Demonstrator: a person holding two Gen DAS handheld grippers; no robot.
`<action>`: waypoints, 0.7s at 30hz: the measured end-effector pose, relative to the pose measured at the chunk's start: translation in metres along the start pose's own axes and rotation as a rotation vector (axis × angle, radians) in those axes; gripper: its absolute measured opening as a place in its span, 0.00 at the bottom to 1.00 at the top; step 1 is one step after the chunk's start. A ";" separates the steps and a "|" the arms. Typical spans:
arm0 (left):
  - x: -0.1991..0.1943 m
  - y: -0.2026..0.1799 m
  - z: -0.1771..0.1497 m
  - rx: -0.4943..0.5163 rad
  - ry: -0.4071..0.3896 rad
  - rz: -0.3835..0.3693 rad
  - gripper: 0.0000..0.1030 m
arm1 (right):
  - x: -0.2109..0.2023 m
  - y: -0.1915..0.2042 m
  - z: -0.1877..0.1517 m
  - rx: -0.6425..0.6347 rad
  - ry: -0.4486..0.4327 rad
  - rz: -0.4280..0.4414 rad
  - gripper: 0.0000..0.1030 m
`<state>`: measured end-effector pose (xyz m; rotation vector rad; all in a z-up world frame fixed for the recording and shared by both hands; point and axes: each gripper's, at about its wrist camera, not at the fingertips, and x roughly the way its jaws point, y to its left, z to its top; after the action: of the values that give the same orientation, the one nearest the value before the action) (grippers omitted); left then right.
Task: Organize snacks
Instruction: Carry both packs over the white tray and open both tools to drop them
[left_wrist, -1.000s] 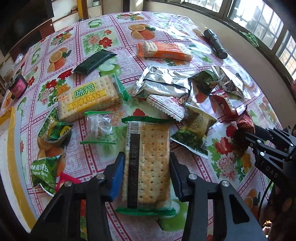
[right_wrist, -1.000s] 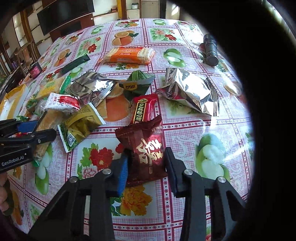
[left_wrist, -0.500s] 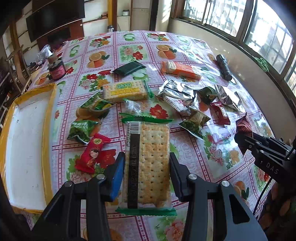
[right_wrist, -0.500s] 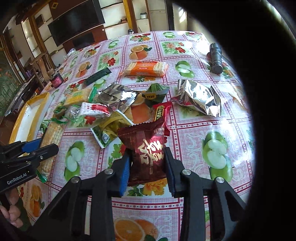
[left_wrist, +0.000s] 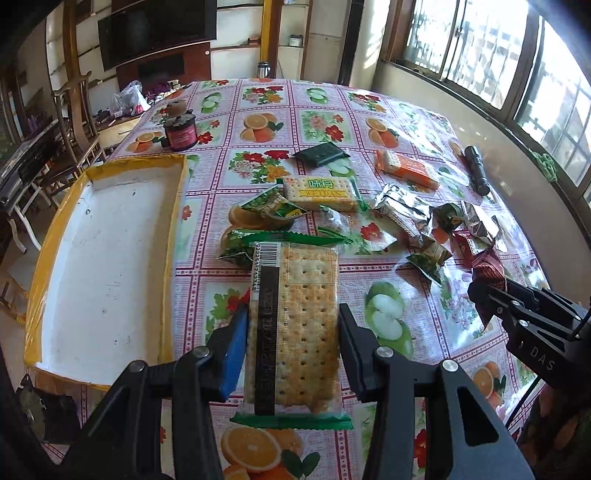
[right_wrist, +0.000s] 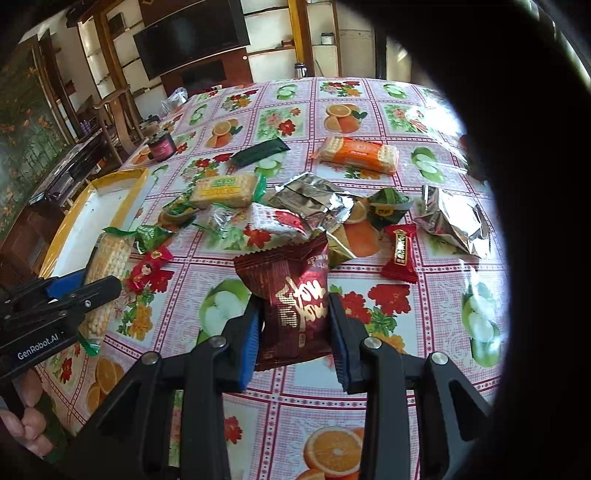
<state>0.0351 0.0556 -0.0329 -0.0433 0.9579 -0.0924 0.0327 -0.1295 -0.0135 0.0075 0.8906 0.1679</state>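
Lifted higher, cracker pack (left_wrist: 293, 325) sits clamped between left gripper (left_wrist: 291, 347) fingers.

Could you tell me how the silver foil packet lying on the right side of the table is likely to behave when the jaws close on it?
The silver foil packet looks puffy and creased, so it would probably crumple and feel light. Its glossy film may slip between jaws. Lying flat on the tablecloth, it seems unlikely to roll.

Flashlight (right_wrist: 471, 155) mostly behind dark vignette, small packet (left_wrist: 439, 254) print unreadable
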 end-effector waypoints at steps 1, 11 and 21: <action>-0.001 0.004 0.000 -0.006 -0.003 0.006 0.44 | 0.000 0.003 0.001 -0.007 0.000 0.006 0.35; -0.016 0.051 0.001 -0.086 -0.029 0.081 0.44 | 0.005 0.051 0.011 -0.069 0.009 0.166 0.35; -0.023 0.112 0.001 -0.209 -0.045 0.154 0.44 | 0.028 0.106 0.031 -0.092 0.050 0.363 0.35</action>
<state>0.0295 0.1698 -0.0218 -0.1630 0.9200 0.1504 0.0584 -0.0194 -0.0076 0.0793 0.9256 0.5494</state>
